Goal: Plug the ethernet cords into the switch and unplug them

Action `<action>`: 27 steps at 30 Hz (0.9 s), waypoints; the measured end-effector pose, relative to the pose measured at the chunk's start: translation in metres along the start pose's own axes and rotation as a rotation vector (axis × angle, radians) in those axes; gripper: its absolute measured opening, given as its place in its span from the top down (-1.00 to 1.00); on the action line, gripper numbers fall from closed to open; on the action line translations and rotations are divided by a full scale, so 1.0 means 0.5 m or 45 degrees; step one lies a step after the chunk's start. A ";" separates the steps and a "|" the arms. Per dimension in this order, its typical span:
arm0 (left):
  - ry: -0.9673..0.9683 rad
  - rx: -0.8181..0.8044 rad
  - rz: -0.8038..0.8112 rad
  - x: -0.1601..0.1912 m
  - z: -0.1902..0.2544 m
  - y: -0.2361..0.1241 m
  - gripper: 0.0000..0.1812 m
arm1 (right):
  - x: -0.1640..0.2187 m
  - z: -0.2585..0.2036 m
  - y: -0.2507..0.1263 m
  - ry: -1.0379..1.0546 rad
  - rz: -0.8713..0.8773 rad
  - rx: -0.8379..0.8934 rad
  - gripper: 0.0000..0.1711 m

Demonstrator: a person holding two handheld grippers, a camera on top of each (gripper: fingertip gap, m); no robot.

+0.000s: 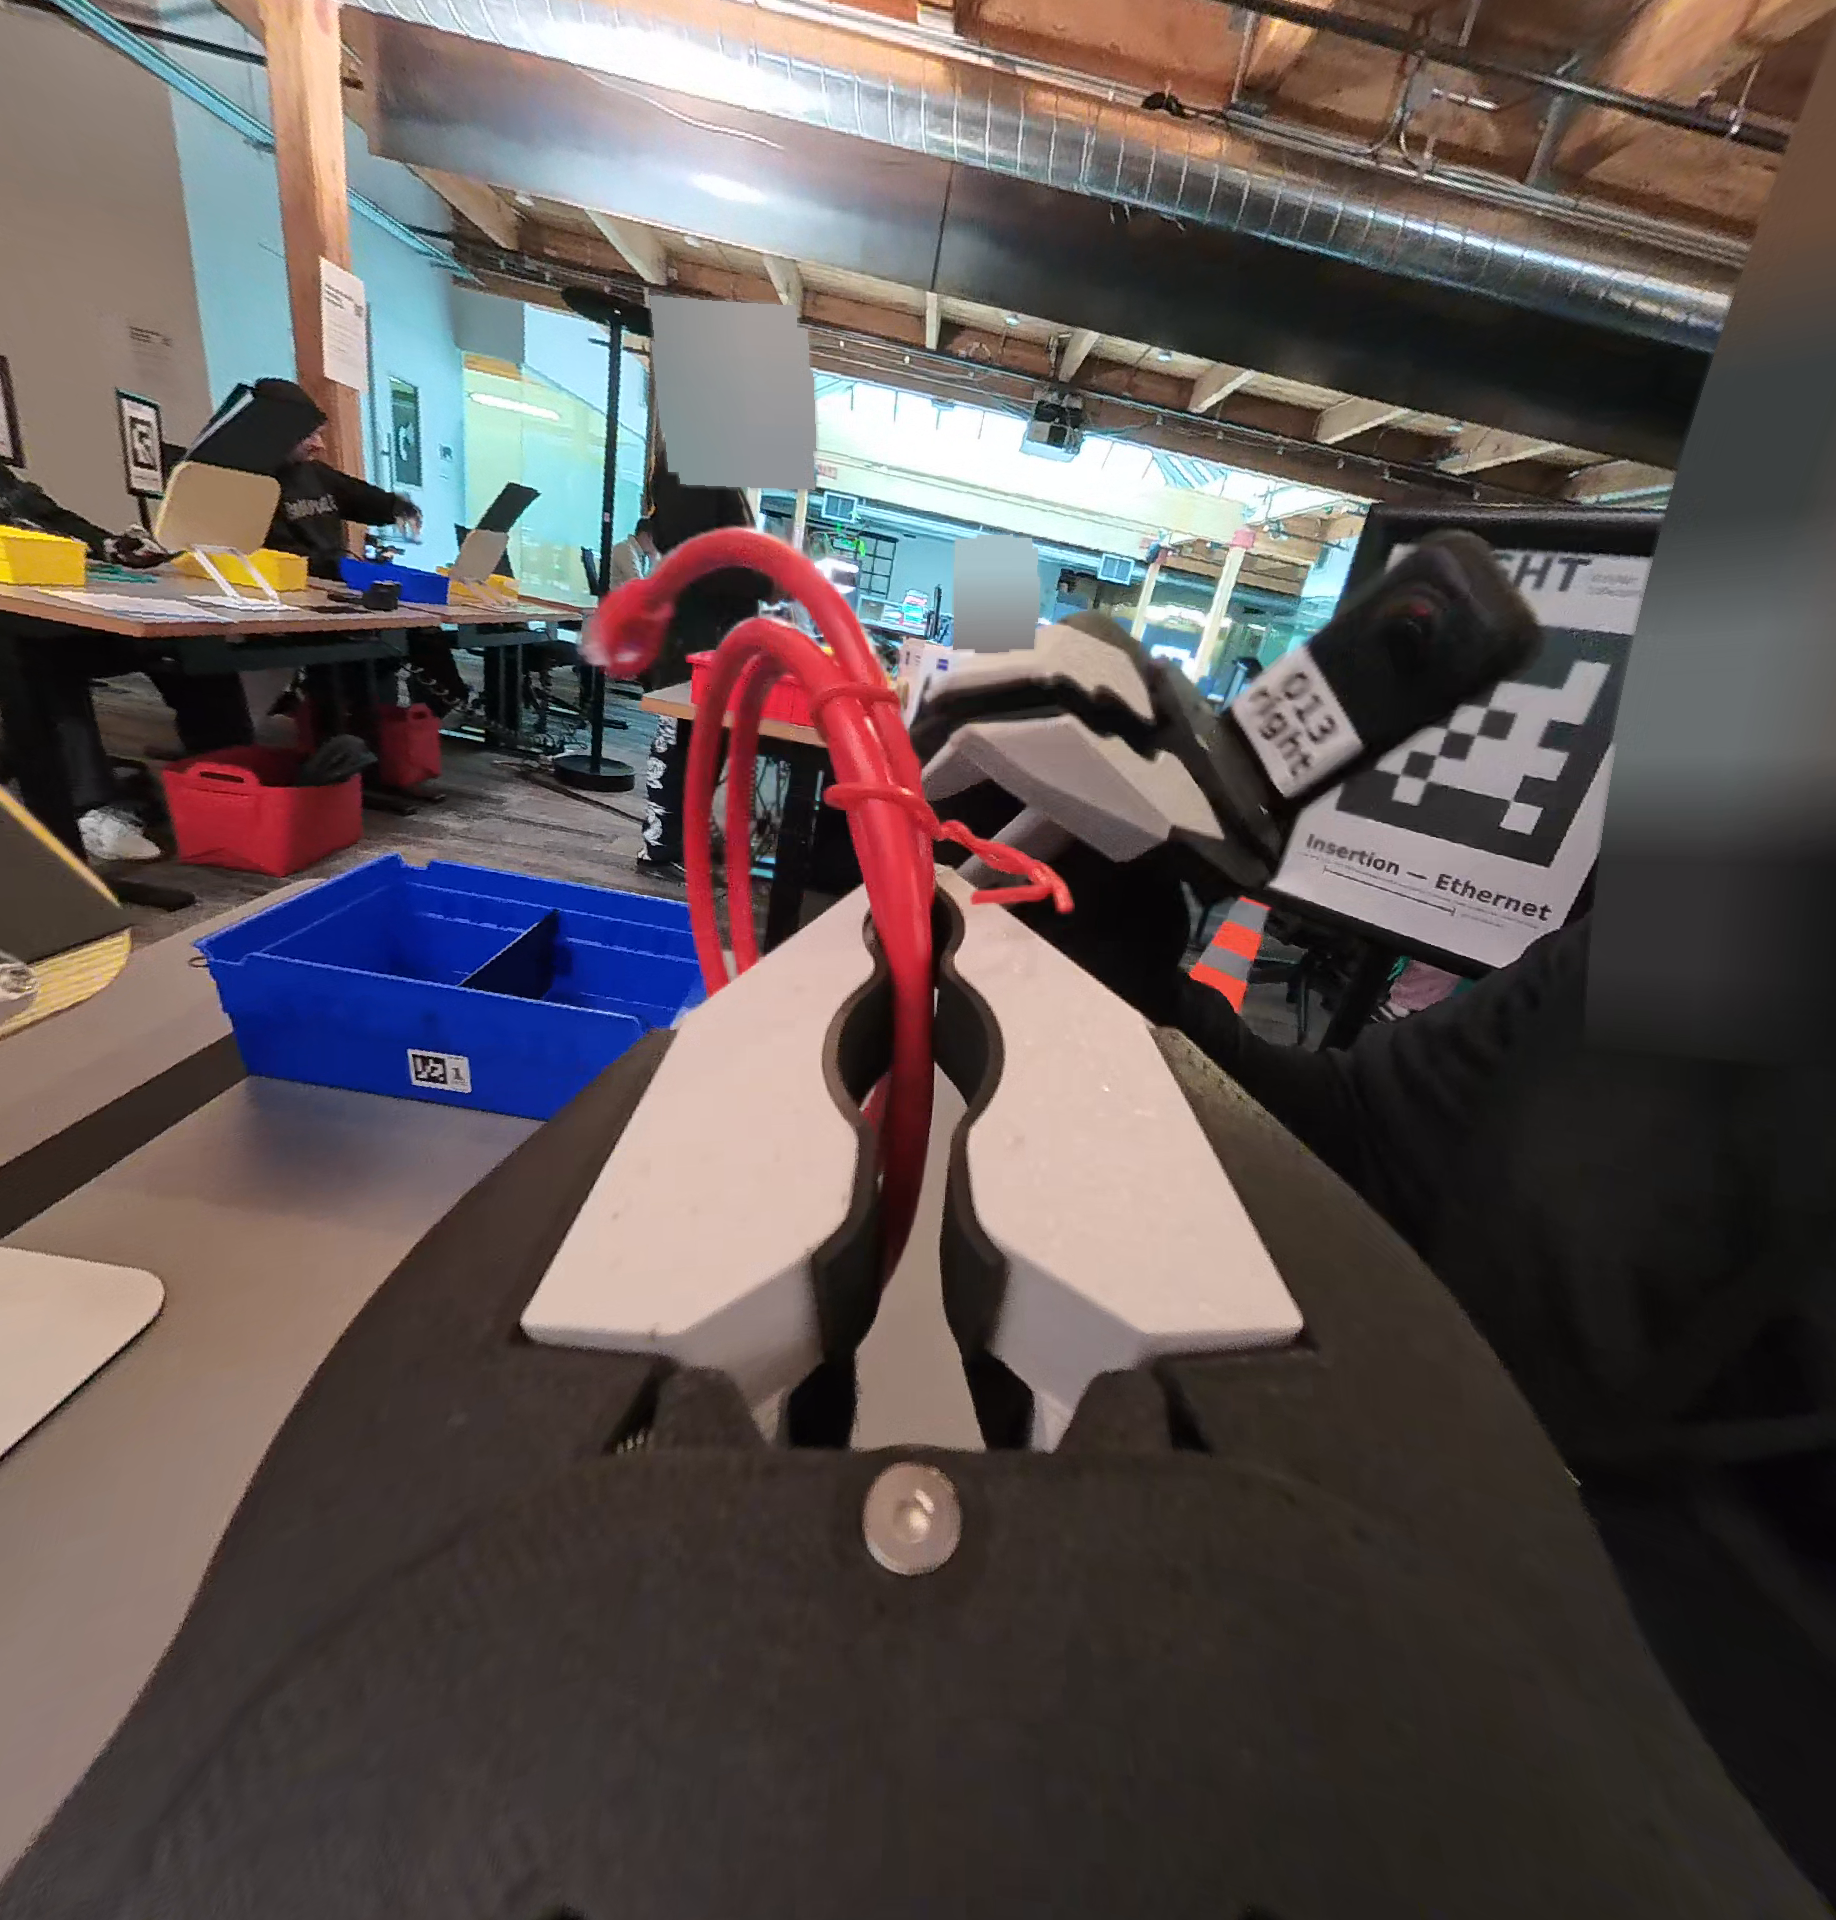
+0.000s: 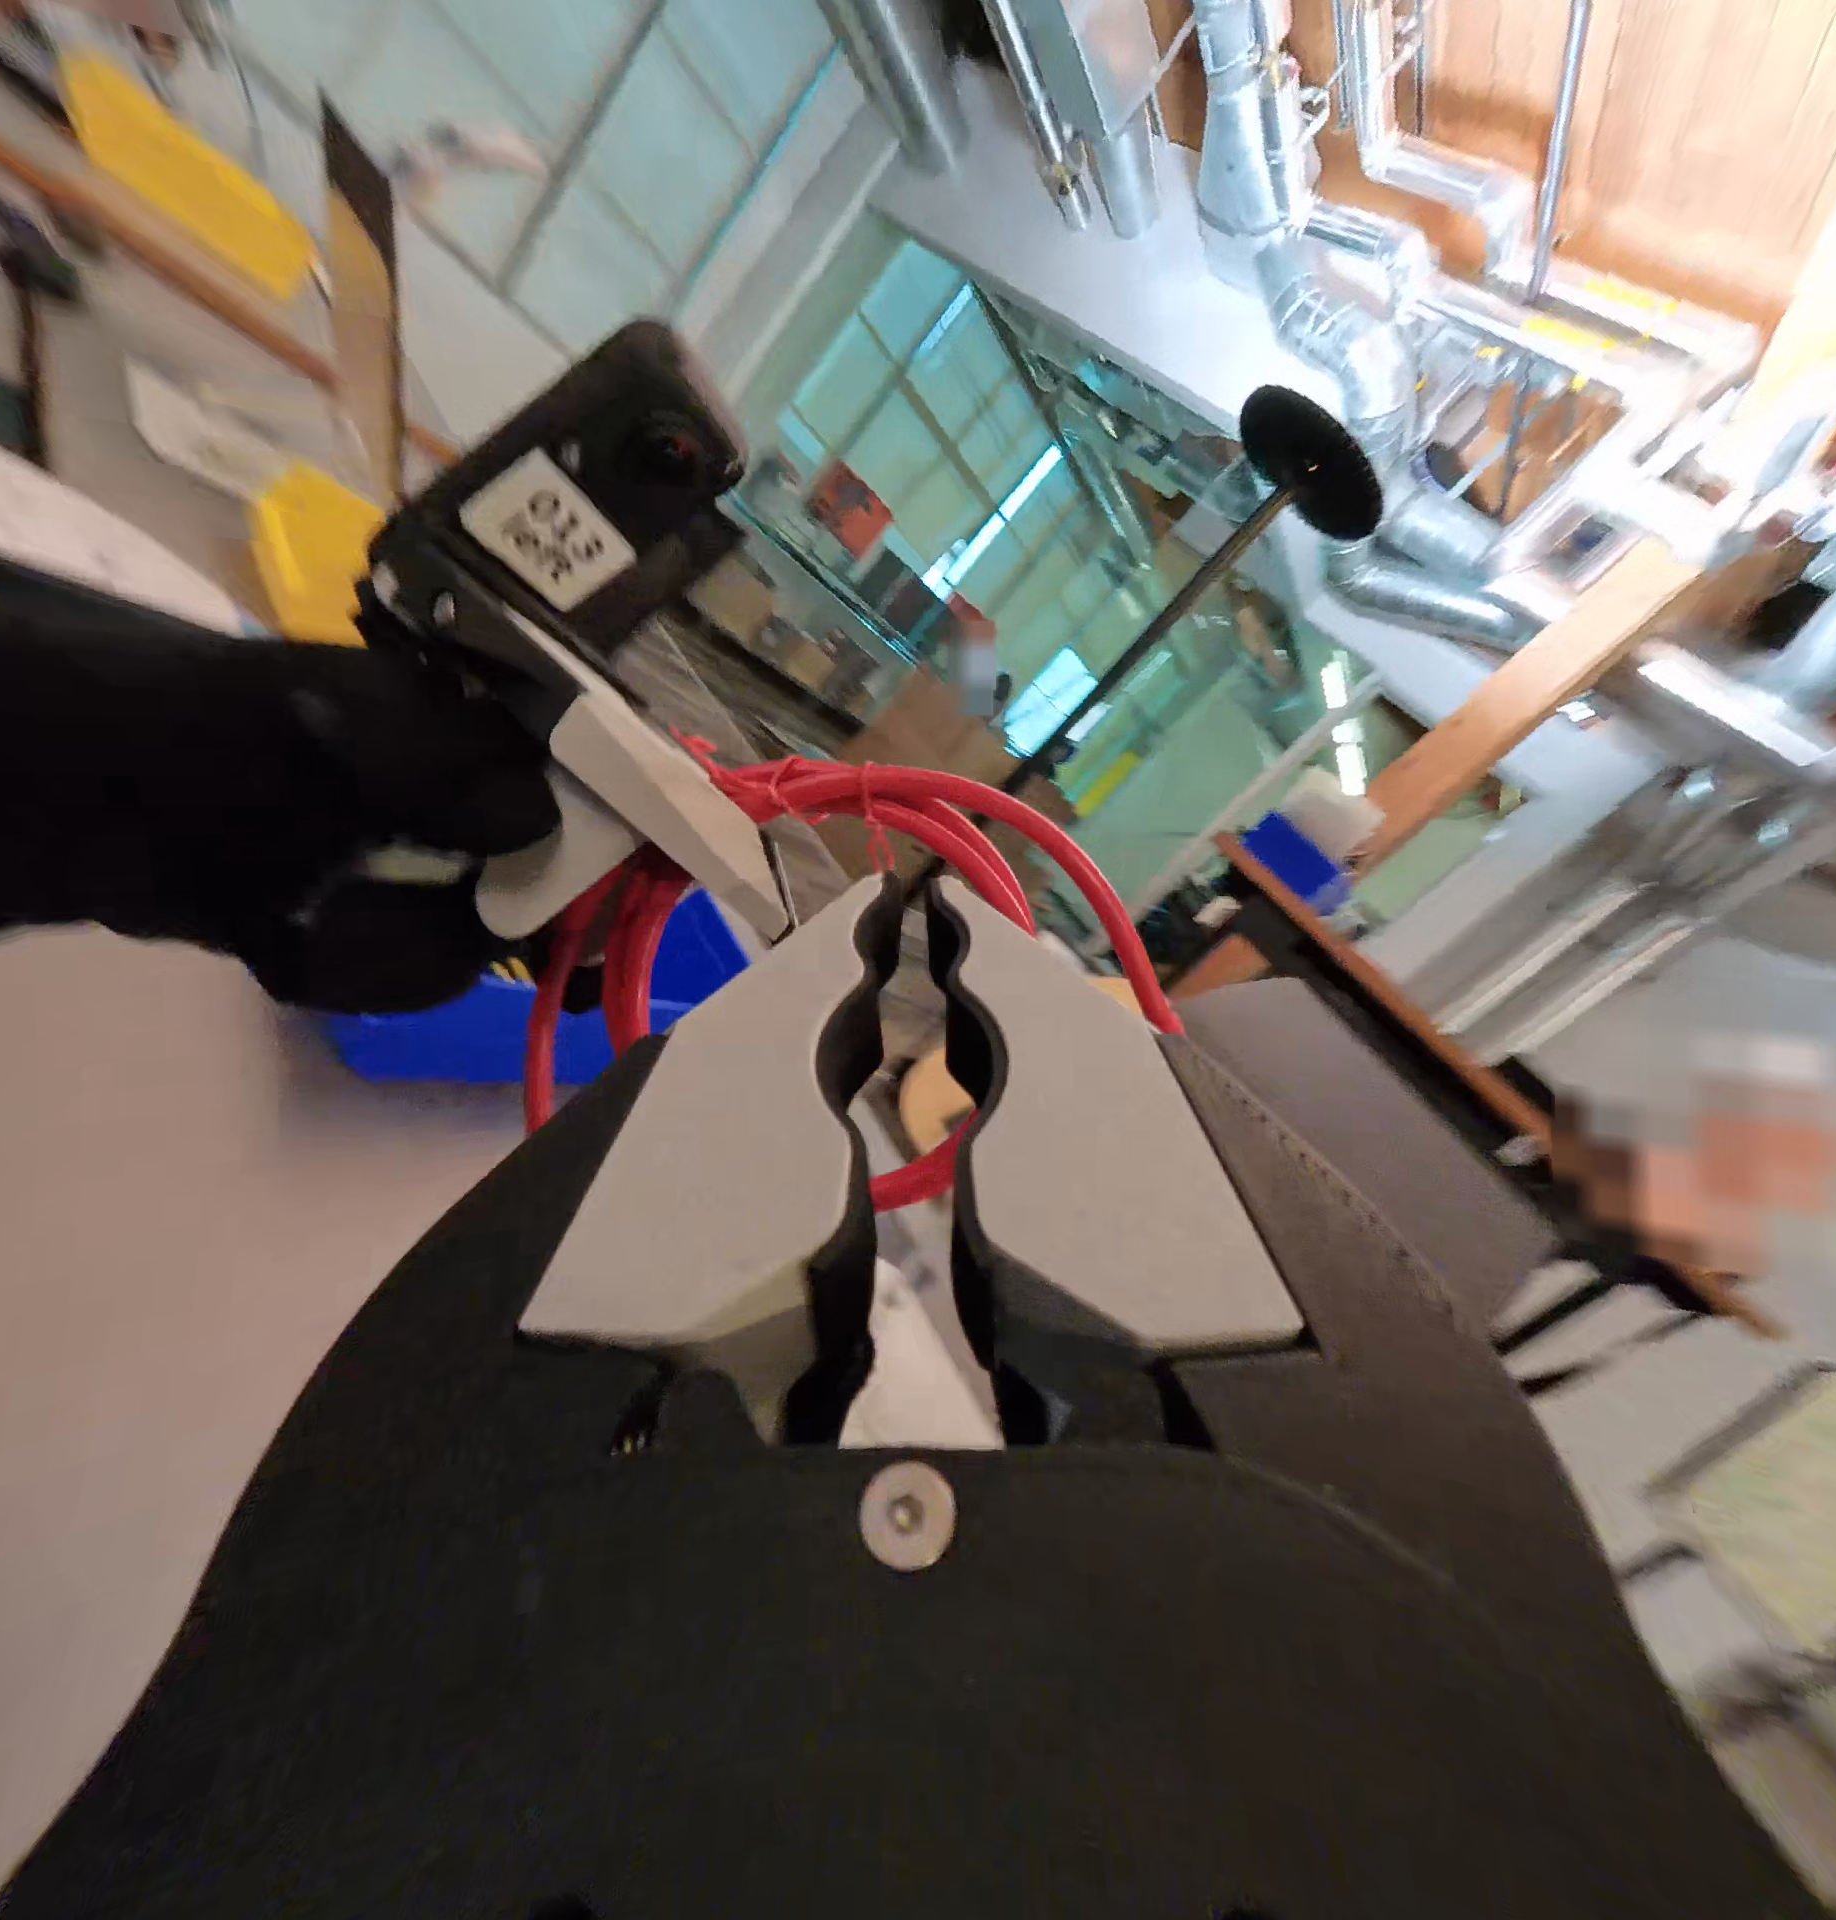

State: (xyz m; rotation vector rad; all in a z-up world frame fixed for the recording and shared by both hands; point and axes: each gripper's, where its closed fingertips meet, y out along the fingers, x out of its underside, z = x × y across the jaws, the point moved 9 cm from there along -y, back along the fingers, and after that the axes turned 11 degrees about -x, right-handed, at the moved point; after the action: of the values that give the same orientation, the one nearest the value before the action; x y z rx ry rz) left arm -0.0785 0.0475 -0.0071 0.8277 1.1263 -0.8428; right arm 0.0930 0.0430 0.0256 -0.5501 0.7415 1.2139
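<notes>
My left gripper point(image 1: 909, 914) is shut on a coiled red ethernet cord point(image 1: 898, 790) and holds it up in the air above the table. Two red twist ties point(image 1: 872, 800) bind the coil. One plug end point(image 1: 623, 623) curls up and to the left. My right gripper point(image 2: 906, 883) has its jaws a narrow gap apart, with the tips at the hanging tail of a twist tie point(image 2: 878, 836). It also shows in the left wrist view point(image 1: 935, 743), just right of the cord. The left gripper point(image 2: 763, 883) shows in the right wrist view, holding the coil point(image 2: 893, 790). No switch is in view.
A blue divided bin point(image 1: 446, 987) sits on the grey table point(image 1: 166, 1195) behind the left gripper, also seen in the right wrist view point(image 2: 446, 1039). A marker sign point(image 1: 1496, 748) stands at the right. A white slab point(image 1: 41, 1340) lies front left. People sit at far tables.
</notes>
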 end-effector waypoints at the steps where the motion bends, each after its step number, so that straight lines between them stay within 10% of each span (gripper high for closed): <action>1: 0.004 -0.007 0.000 0.000 -0.003 -0.003 1.00 | 0.007 0.011 -0.001 0.118 0.042 -0.051 0.92; 9: 0.047 -0.011 -0.015 0.008 -0.003 0.003 1.00 | 0.059 0.033 0.026 0.749 0.238 -0.382 0.73; 14: 0.057 -0.025 -0.036 0.015 -0.003 0.009 1.00 | 0.071 0.019 0.044 0.833 0.235 -0.367 1.00; 21: -0.095 -0.011 0.005 0.020 -0.015 0.008 1.00 | 0.012 -0.051 0.050 -0.556 -0.478 0.174 1.00; 27: -0.042 -0.044 0.015 0.006 -0.003 0.005 1.00 | -0.004 -0.034 0.016 -0.492 -0.328 0.161 1.00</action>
State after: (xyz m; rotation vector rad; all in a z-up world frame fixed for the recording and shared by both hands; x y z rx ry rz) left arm -0.0762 0.0497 -0.0102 0.7884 1.1026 -0.8221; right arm 0.0815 0.0314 0.0160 -0.2826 0.4005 0.9858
